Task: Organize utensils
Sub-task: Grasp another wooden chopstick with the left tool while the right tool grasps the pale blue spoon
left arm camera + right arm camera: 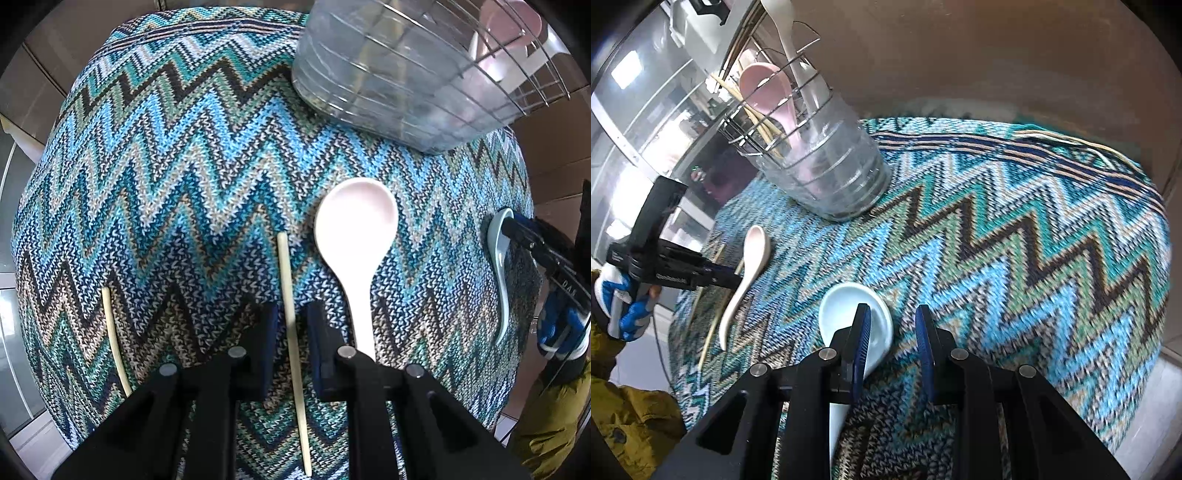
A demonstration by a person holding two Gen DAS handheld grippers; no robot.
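A cream spoon and two pale chopsticks, one between my fingers and one at the left, lie on the zigzag cloth. My left gripper is open, its jaws either side of the middle chopstick, not gripping. A light blue spoon lies on the cloth; in the left wrist view it is at the right edge. My right gripper is open, its left finger over the blue spoon's bowl. The wire utensil holder holds a pink spoon, a white spoon and chopsticks.
The holder stands at the cloth's far side. The left gripper shows in the right wrist view beside the cream spoon. A brown wall is behind; glass and metal surfaces lie to the left. The cloth's edge drops off near the right.
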